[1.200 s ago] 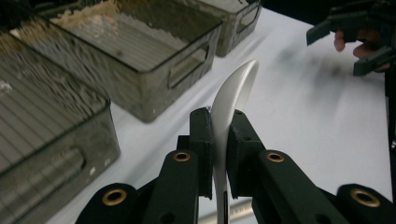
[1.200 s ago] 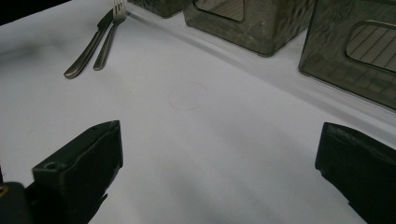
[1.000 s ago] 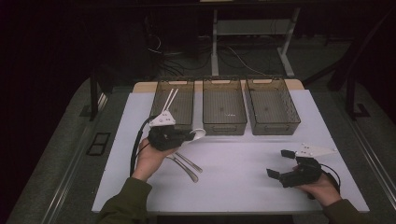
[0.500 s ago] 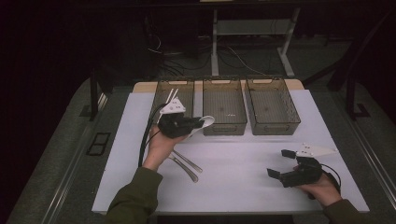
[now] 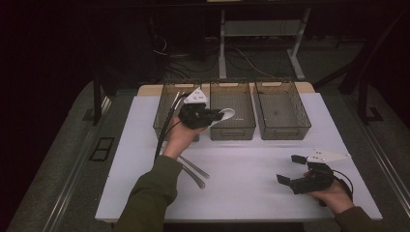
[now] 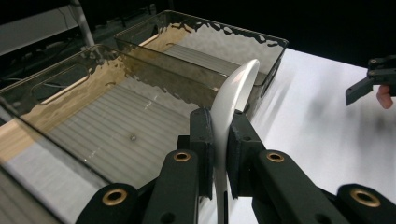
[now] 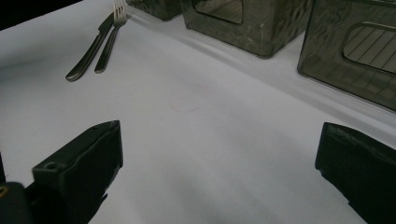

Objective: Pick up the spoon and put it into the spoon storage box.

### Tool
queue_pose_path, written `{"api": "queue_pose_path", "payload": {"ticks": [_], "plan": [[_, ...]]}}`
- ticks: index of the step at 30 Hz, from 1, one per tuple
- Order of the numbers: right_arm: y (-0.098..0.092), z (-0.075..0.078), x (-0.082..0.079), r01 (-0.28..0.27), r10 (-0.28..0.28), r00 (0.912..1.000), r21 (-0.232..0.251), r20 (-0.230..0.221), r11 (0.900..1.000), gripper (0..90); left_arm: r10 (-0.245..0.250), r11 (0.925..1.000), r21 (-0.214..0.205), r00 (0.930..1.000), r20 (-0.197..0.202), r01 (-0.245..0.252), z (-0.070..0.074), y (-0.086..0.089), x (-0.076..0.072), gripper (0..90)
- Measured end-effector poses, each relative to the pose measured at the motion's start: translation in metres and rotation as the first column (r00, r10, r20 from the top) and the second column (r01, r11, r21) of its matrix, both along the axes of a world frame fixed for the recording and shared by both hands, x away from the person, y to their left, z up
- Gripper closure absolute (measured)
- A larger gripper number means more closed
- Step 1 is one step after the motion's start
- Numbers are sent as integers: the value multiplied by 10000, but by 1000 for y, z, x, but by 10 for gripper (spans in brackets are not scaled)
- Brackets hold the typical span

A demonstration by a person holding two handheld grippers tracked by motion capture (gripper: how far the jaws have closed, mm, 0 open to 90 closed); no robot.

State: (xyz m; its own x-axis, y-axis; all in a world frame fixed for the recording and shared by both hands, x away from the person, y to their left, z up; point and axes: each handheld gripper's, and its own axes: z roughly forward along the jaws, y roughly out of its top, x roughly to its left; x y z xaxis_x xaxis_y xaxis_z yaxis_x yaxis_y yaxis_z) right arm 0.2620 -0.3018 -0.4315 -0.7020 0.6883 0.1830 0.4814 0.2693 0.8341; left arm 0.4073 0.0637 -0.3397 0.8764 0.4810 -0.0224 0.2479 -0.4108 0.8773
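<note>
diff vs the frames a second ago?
The left gripper, shut on the white spoon, carried it away from the person, from the table in front of the bins up to the gap between the left bin and the middle bin. Nothing was released. The right gripper stayed open and in place; the fork and knife lie where they were.

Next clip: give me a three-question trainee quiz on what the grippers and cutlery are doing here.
1. What does the left gripper hold?
2. True or false: the right gripper is shut on a fork.
3. Which bin is the held item over? A) left bin B) middle bin C) right bin

Key
1. A white spoon, clamped between its jaws.
2. False: its jaws stand open above the white mat; the fork and knife lie on the mat.
3. B, the middle bin.
</note>
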Motion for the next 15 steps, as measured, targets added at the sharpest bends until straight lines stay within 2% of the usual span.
{"api": "queue_pose_path", "payload": {"ticks": [5,15], "plan": [[0,0,0,-1,1,10000,9,-1,10000,8,-97,9999,45,10000,-9,97,-2,-13,11,816],[-1,1,-1,34,-34,10000,70,-19,10000,8,-119,9991,406,9998,-187,127,-11,-36,37,816]]}}
